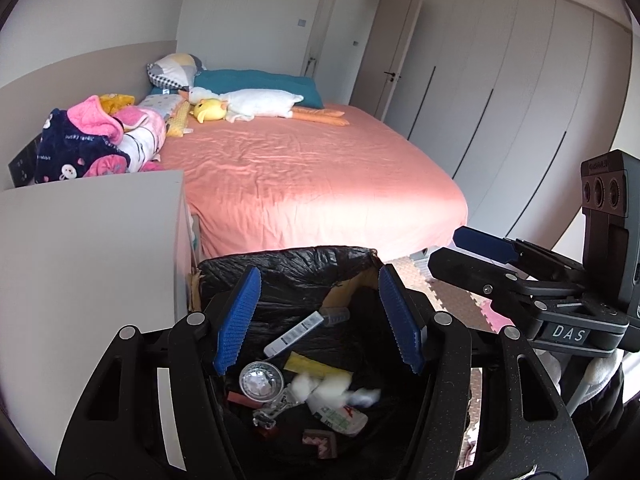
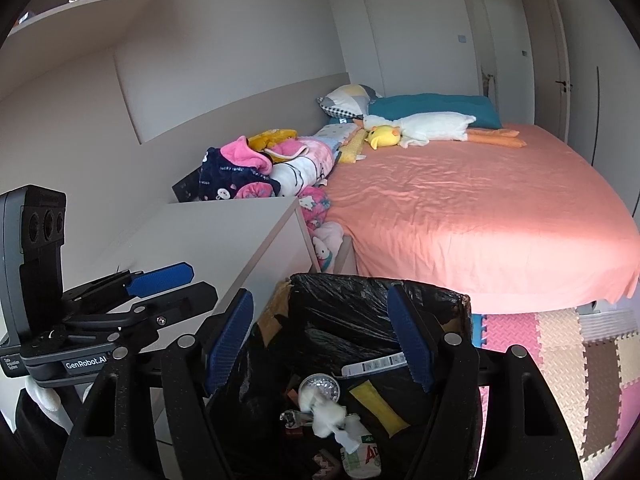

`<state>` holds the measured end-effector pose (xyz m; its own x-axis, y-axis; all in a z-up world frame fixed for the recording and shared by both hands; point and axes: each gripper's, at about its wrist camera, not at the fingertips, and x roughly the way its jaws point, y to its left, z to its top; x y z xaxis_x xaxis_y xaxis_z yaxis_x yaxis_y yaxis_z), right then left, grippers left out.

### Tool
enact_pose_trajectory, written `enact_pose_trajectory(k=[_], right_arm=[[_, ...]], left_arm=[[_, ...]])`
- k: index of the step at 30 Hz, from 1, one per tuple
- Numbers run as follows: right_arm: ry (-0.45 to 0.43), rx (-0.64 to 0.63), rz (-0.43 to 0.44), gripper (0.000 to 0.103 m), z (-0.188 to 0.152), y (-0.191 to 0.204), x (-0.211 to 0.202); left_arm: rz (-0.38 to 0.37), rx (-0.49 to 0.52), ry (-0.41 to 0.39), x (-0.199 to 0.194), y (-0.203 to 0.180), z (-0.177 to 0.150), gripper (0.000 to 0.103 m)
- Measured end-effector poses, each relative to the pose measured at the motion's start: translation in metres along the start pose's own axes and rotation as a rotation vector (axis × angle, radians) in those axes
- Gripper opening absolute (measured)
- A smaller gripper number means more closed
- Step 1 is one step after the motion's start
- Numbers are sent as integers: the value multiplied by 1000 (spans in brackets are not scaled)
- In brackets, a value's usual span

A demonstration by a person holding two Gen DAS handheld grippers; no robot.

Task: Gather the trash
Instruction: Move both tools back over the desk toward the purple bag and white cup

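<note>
While both my grippers hang over the black-lined bin (image 1: 288, 276) at the bottom centre of each view, my left gripper (image 1: 318, 320) and right gripper (image 2: 320, 336) have their fingers spread apart and empty. Trash (image 1: 320, 388) lies inside the bin: tissue, wrappers, a foil cup. I judge the drop done; best to lift straight up, clear of the liner, before seeking more litter

Trash bin (image 1: 288, 268) mouth open between cabinet (image 1: 92, 240) and bed (image 1: 320, 184).
</note>
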<state>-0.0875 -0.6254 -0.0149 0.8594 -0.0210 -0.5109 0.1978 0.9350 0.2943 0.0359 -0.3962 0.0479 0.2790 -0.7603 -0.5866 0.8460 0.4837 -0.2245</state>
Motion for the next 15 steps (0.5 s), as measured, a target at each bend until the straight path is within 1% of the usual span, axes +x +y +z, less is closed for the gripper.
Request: enact_pose_trajectory(k=[7,12,15], right_arm=[[9,-16,5,70,0,10,2],[13,-44,21,70,1,28,6],[18,-54,36,70,2,41,11]], left_arm=[[31,-27,-13,-13,15,-5,60],[65,-64,-25,-27,33,-13,61],[100,-80,-30,-38,43,-20,62]])
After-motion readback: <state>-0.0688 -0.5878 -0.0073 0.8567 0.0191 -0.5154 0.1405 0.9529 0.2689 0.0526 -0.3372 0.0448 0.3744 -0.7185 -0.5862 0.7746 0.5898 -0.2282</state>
